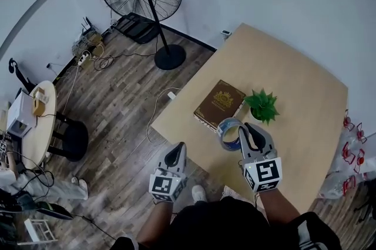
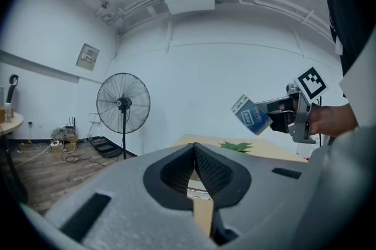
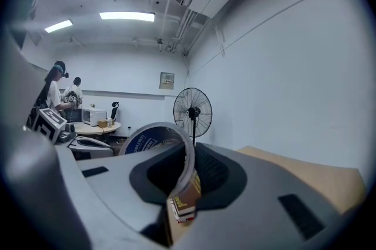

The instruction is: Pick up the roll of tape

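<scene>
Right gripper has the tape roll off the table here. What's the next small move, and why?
Probably just hold the right gripper steady, jaws clamped: the roll of tape is pinched by its wall between them, and the left gripper view shows it well above the table, clear of the book and plant. The left gripper, shut and empty, isn't needed.

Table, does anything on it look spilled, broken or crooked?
Nothing stands out. The book lies flat and closed, the little plant stands upright beside it, and the roll of tape is simply held in the right gripper.
</scene>
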### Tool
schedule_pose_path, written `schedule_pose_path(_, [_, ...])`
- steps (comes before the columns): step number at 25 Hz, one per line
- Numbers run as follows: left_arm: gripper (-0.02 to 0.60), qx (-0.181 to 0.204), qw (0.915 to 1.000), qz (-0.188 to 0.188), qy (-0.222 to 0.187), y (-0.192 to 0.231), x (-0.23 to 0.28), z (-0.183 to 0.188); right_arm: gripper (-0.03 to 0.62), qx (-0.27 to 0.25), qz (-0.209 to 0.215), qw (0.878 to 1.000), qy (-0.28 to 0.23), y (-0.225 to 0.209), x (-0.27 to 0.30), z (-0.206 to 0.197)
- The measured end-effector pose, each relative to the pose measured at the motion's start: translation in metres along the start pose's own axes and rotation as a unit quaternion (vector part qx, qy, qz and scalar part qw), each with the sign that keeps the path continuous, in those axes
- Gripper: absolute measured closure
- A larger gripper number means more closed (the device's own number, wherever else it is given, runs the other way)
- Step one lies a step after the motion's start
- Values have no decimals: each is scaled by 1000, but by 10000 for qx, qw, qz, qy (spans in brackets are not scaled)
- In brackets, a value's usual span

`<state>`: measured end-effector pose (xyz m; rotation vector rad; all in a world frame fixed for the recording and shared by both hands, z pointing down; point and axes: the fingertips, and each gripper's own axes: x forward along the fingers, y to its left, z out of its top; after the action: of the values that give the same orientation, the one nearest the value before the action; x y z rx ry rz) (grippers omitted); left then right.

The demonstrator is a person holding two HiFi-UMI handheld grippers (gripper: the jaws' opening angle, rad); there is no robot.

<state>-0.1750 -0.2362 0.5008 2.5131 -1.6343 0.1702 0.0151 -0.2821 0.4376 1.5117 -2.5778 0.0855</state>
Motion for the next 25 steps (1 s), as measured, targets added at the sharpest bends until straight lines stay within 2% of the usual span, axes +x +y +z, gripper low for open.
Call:
schedule_pose_path(8, [580,27,9999,113,-109,9,-5,10,545,224,-148,9990,-370,-3,-9,5])
schedule_pose_path(14, [580,21,9999,135,-75,6,-4,10,545,156,-133,9986,-497,-6,-10,13])
schedule_pose_path(20, [580,-28,9999,93,-137,0,-5,13,547,160,-196,9990,-379,-8,-13,11])
schedule_pose_path(25, [580,-159,9991,213,-317,5,-7,22,549,-12,-171,9994,-290,-6,-15,10])
